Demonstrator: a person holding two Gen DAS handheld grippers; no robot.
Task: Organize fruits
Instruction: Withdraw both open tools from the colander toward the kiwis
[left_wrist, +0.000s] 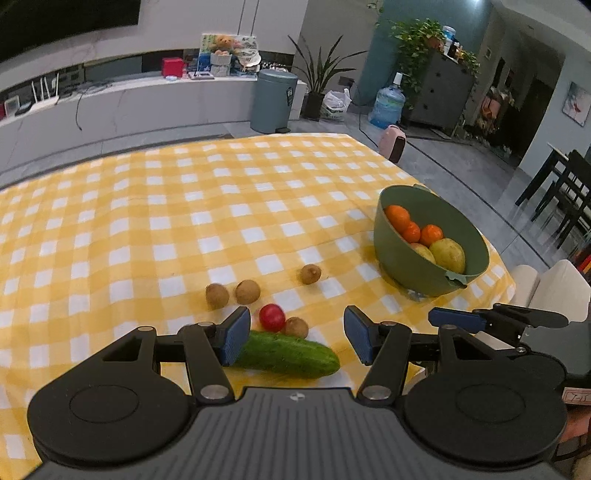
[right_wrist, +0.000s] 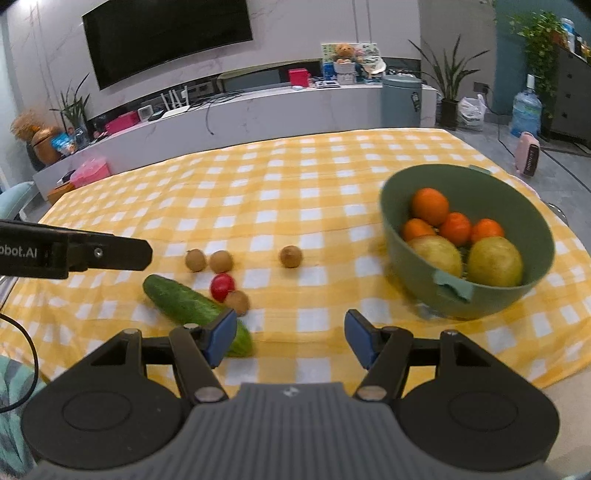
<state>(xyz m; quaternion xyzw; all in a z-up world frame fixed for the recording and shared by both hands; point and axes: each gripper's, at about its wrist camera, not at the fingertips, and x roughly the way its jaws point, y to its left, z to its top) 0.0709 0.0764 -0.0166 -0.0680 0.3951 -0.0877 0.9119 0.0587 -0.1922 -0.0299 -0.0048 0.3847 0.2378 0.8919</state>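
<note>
Currently both grippers, left and right, hover with fingers apart over the table near the cucumber and bowl.

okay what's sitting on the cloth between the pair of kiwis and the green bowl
A single kiwi lies alone between the two kiwis and the green bowl, touching neither; the rest is bare checkered cloth. Both views show it.
</note>
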